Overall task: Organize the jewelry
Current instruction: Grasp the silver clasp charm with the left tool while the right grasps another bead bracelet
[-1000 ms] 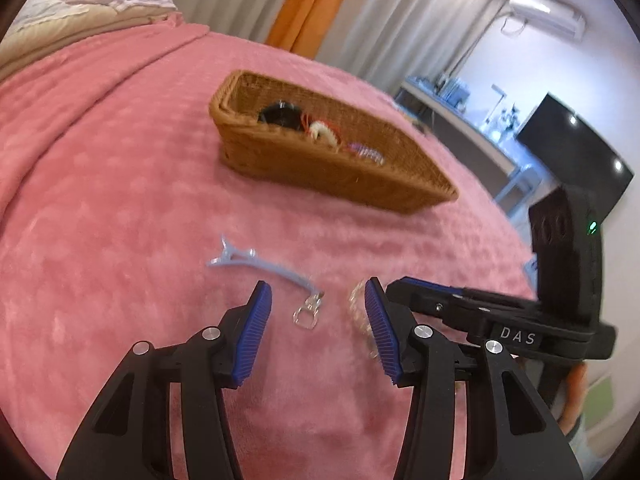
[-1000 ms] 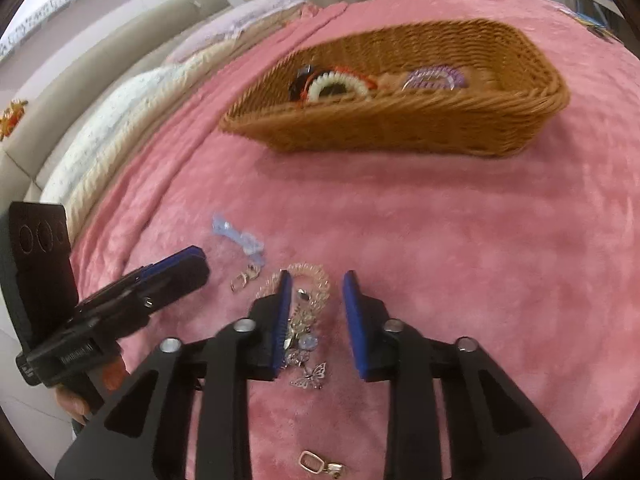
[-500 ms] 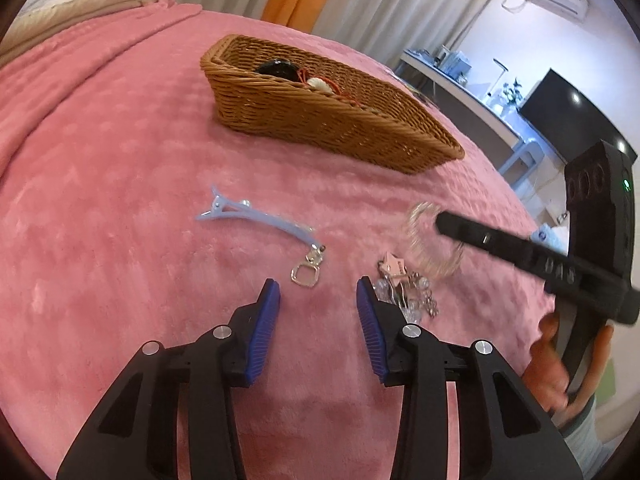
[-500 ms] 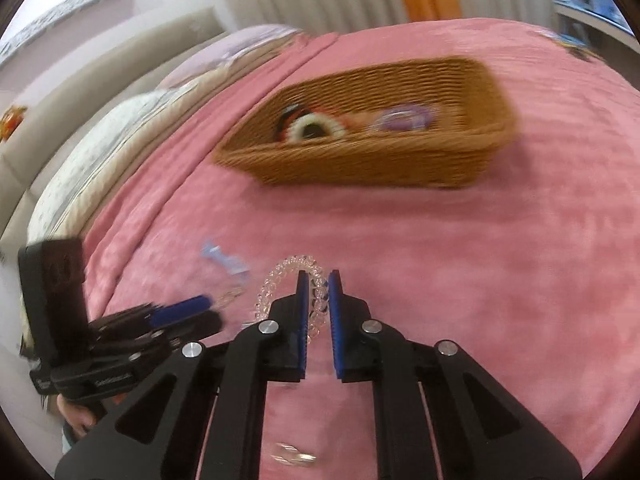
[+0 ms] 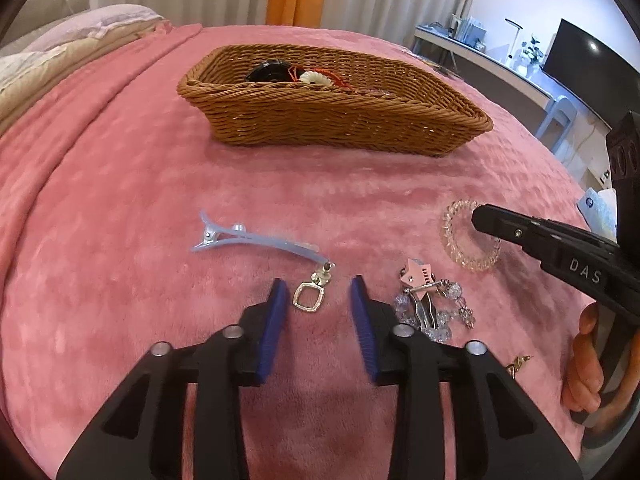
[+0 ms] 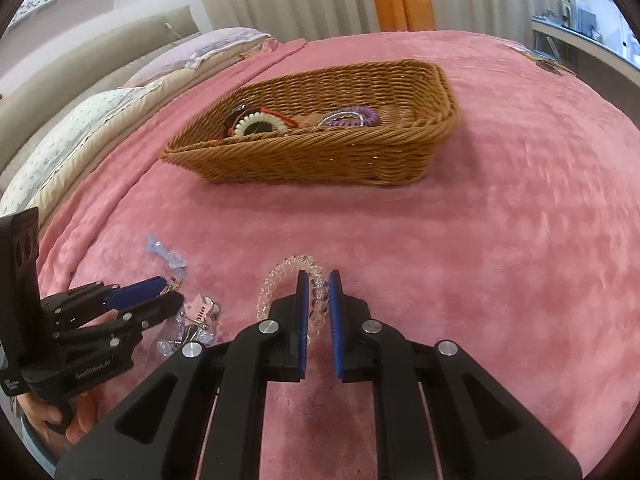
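Two tongs over the pink blanket (image 5: pixel 120 208). Right gripper (image 6: pixel 318 280) pinched the clear bead bracelet (image 6: pixel 280 276), its blue pads (image 6: pixel 335 312) nearly together with the beads between them; the loop stuck out ahead and left of the tips. Left gripper (image 5: pixel 318 292) was spread, nothing held. A silver square charm (image 5: pixel 307 298) lay between its tips, the pale blue hair clip (image 5: pixel 256 240) just ahead. A heap of pink clip and crystal pieces (image 5: pixel 430 300) sat just right of its right finger. The wicker basket (image 5: pixel 332 120) stood well ahead of both, with a white bead ring (image 6: pixel 260 122) and purple coil tie (image 6: pixel 352 117) inside.
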Action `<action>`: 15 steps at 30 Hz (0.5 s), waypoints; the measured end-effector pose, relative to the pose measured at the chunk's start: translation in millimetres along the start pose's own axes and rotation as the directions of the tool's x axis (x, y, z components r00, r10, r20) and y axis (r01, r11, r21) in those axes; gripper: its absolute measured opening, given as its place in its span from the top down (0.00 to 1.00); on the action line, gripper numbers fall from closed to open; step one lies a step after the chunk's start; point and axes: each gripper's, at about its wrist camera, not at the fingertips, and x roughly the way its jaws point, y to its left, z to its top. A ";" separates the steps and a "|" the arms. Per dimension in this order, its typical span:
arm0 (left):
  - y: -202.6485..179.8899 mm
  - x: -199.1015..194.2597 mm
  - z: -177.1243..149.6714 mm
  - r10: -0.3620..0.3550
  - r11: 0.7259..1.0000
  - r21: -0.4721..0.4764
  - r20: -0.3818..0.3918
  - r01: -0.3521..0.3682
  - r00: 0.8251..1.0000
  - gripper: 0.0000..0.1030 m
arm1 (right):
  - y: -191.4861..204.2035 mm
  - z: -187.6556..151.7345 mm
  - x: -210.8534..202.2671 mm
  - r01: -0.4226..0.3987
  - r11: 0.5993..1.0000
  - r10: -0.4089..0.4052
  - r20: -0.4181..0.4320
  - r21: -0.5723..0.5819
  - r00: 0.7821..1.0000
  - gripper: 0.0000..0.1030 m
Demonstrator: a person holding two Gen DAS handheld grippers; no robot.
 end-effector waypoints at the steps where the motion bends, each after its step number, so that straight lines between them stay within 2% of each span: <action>1: -0.2 -1.7 -1.3 -0.003 1.000 0.003 0.007 0.003 1.000 0.87 | -0.5 -0.6 -0.9 -0.009 1.000 0.009 0.003 -0.002 1.000 0.92; 5: -7.5 -4.7 -5.3 0.023 0.999 0.031 0.031 -0.024 0.999 0.89 | -0.1 -2.0 -11.2 -0.083 0.996 0.083 0.054 -0.016 0.995 0.92; 8: -9.2 -8.5 -7.0 0.009 0.999 0.037 0.053 -0.011 0.999 0.89 | -0.1 -3.6 -20.0 -0.119 0.993 0.121 0.089 -0.027 0.989 0.92; 10: -8.4 -14.6 -8.2 -0.016 0.999 0.038 0.082 0.013 0.997 0.98 | 2.6 -3.4 -21.5 -0.124 0.992 0.127 0.095 -0.035 0.987 0.92; 11: -8.1 -19.3 -9.2 -0.030 0.999 0.039 0.103 0.026 0.994 1.00 | 3.7 -3.7 -22.5 -0.125 0.991 0.128 0.100 -0.039 0.987 0.92; 15: -7.0 -25.4 -9.4 -0.029 0.999 0.032 0.137 0.025 0.990 1.00 | 4.1 -3.5 -25.8 -0.128 0.991 0.131 0.111 -0.037 0.985 0.92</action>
